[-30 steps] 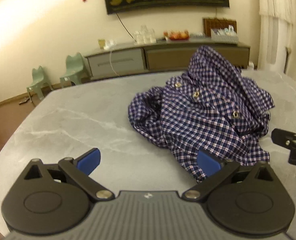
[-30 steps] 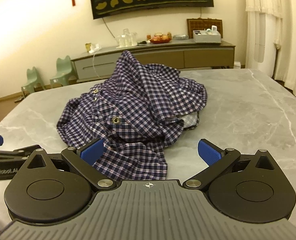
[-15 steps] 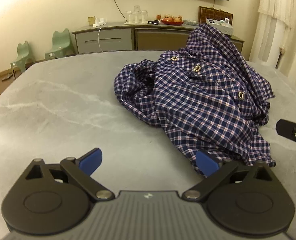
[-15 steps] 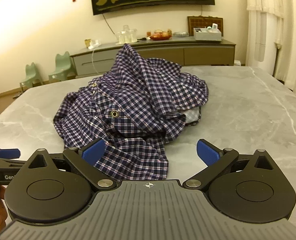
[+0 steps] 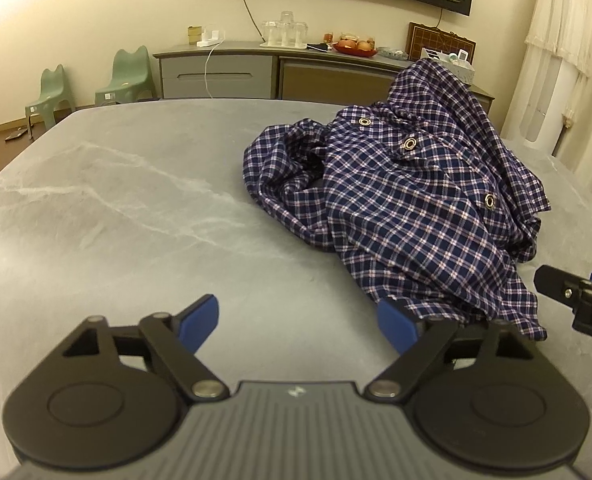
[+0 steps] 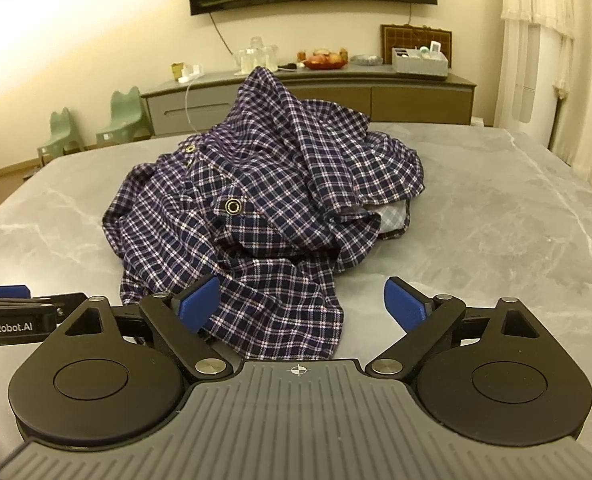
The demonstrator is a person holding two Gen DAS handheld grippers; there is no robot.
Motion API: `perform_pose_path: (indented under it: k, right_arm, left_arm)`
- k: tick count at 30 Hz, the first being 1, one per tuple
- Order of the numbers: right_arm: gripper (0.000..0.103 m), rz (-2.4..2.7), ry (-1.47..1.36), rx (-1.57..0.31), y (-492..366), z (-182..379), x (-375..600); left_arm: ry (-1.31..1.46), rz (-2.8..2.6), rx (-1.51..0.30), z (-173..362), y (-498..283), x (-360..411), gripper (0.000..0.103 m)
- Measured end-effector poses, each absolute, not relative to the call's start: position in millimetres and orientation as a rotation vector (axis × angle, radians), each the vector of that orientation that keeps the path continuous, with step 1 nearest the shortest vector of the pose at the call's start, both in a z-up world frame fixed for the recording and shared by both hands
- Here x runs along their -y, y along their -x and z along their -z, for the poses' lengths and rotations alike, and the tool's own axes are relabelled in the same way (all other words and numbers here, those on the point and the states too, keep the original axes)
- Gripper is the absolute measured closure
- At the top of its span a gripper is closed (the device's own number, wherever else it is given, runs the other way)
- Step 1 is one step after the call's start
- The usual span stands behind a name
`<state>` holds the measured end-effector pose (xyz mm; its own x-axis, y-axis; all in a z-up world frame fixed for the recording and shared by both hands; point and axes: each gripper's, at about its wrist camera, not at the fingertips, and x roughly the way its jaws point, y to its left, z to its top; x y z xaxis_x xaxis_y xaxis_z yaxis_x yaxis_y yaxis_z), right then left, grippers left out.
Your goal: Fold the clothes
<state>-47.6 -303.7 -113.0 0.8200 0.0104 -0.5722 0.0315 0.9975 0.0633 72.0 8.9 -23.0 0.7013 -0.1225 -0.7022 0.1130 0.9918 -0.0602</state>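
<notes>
Navy-white checked button shirt crumpled at my twelve on grey marble table; nothing folded. My left gripper and right gripper just narrowing, jaws parted, clamping nothing.

Left gripper and right gripper closing, fingers apart.

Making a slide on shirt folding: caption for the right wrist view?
Open right gripper poised over the near hem of a crumpled plaid shirt on a marble table.

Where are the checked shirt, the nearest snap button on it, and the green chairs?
checked shirt [image 6: 279, 184]: right wrist view, middle of the heap.
snap button [image 6: 233, 205]: right wrist view, its metal ring.
green chairs [image 5: 129, 76]: left wrist view, nearer chair's back.
</notes>
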Motion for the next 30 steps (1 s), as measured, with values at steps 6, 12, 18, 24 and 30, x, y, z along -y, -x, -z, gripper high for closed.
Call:
perform_pose_path:
  k: [6, 12, 18, 24, 30]
  right_arm:
    - [0.074, -0.033, -0.098, -0.624, 49, 114, 307]
    - [0.101, -0.079, -0.111, -0.602, 53, 111, 307]
    - [0.103, -0.086, -0.116, -0.601, 52, 111, 308]
    - [0.103, -0.080, -0.115, -0.601, 52, 113, 309]
    - [0.103, -0.058, -0.108, -0.606, 49, 115, 309]
  left_arm:
    - [0.009, 0.131, -0.778, 23, -69, -9, 0.068]
    - [-0.016, 0.122, -0.751, 19, -64, -5, 0.103]
    - [-0.046, 0.133, -0.717, 15, -58, 1, 0.103]
    - [-0.064, 0.142, -0.693, 11, -53, 6, 0.103]
    - [-0.070, 0.139, -0.692, 12, -52, 6, 0.103]
